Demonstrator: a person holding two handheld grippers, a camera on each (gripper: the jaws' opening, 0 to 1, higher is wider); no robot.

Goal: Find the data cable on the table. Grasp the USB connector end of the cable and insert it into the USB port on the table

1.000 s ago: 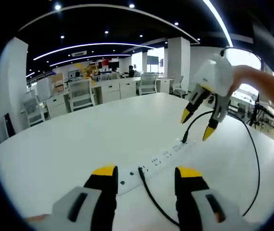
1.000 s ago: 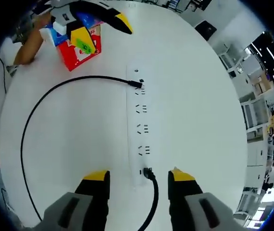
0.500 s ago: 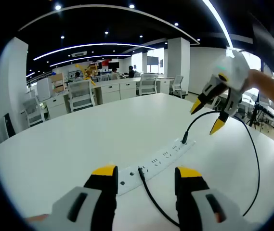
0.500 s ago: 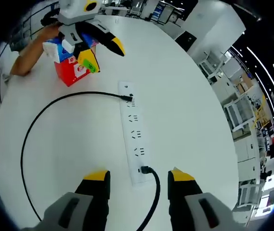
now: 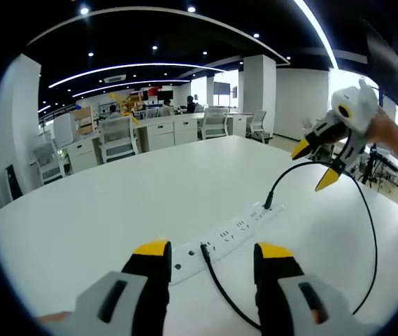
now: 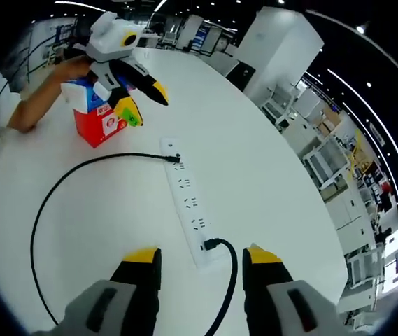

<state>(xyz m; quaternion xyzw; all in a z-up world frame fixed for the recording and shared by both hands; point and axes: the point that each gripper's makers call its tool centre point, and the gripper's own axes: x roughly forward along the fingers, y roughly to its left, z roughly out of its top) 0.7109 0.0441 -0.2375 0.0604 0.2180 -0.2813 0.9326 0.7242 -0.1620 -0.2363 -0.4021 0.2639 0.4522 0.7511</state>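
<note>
A white power strip (image 5: pixel 232 228) (image 6: pixel 187 203) lies on the white table. The black data cable (image 6: pixel 46 203) has its connector (image 6: pixel 176 159) (image 5: pixel 204 250) seated in the strip's top face, at the end just in front of my left gripper (image 5: pixel 212 250). The cable runs off in a wide loop. My left gripper is open and empty, and it also shows at the far end of the strip in the right gripper view (image 6: pixel 144 102). A second black lead (image 6: pixel 216 245) (image 5: pixel 267 203) joins the strip's other end. My right gripper (image 6: pixel 201 255) (image 5: pixel 315 164) is open, empty and raised above that end.
A red and blue box (image 6: pixel 99 119) stands under the left gripper, beside a person's forearm (image 6: pixel 34 105). The cable loop (image 5: pixel 373 231) crosses the table to the right of the strip. Office desks and chairs (image 5: pixel 122 136) stand beyond the table's far edge.
My right gripper has risen and drawn back from the strip, drifting right in the left gripper view. The left gripper, the strip and both plugged leads have stayed put.
</note>
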